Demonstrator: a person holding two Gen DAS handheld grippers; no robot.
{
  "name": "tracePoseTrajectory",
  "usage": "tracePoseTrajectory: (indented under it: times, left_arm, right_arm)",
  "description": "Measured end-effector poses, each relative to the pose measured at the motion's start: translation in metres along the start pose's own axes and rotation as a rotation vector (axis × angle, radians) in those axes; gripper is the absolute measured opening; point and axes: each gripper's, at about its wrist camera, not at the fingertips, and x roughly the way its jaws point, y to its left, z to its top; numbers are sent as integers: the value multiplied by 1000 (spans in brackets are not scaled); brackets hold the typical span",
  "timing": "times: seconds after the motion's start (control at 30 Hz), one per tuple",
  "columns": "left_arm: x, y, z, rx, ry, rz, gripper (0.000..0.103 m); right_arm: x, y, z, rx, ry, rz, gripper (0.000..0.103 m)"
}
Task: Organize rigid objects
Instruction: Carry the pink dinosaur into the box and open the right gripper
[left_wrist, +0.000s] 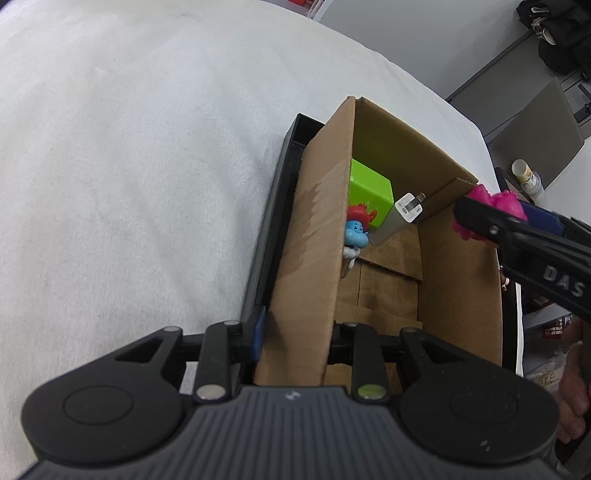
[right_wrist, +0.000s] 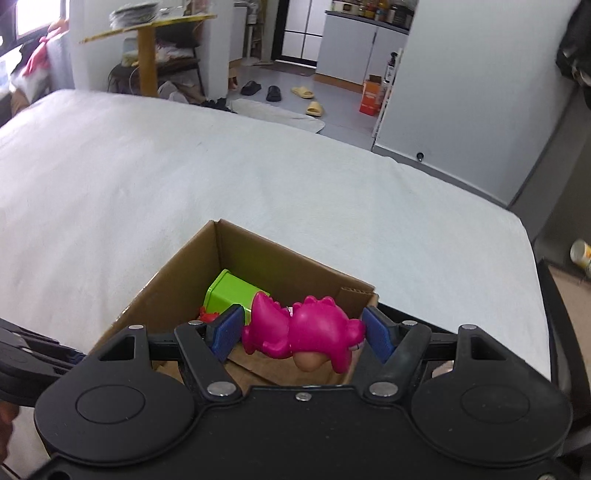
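Dinosaur toy (right_wrist: 303, 332), pink, pinched lengthwise between the blue pads (right_wrist: 227, 332) of the right claw (right_wrist: 301, 334); snout against one pad, tail end against the other. Held above the near right corner of the cardboard box (right_wrist: 173, 280), not yet inside. Seen from the left wrist view as a pink lump (left_wrist: 495, 206) poking out past the right claw's dark fingers, right over the box's rim.

Left claw (left_wrist: 295, 332) clamped on the box's left wall (left_wrist: 314, 240), one pad (left_wrist: 258, 332) outside, the other finger inside; appears to be steadying the box.

Already in the box, at the far end: green block (left_wrist: 369, 194), small blue figure with red hair (left_wrist: 356, 229), white charger (left_wrist: 406, 210). Near half of the box floor bare. Box sitting in a black tray (left_wrist: 291, 147) on a white cloth-covered table (left_wrist: 129, 166).

Step in hand, as judged: drop-off of the toy. Next move likely calls for lowering the right claw past the rim toward the bare floor, then opening the pads. Left grip best kept firm meanwhile, lest the light box shift.

Right claw reaching in from the right side, tilted downward. Left claw low, aimed along the wall's length.
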Motion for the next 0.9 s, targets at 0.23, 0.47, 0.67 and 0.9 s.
tracePoseTrajectory:
  times: [0.23,0.47,0.67,0.9]
  left_arm:
    - [1,1,0,2,1,-4,28]
    - [1,0,0,2,0,-6,28]
    - [1,0,-1,4,-2,-4,28]
    - [1,-1,-1,5,-3,1,28]
  right_arm:
    - [7,7,0,-52,6,-14,69]
    - [7,4,0,-67,6,-67,73]
    - [-6,-6,-6,-20,-4,-67,73]
    - [-15,-24,-16,69,22,-47,73]
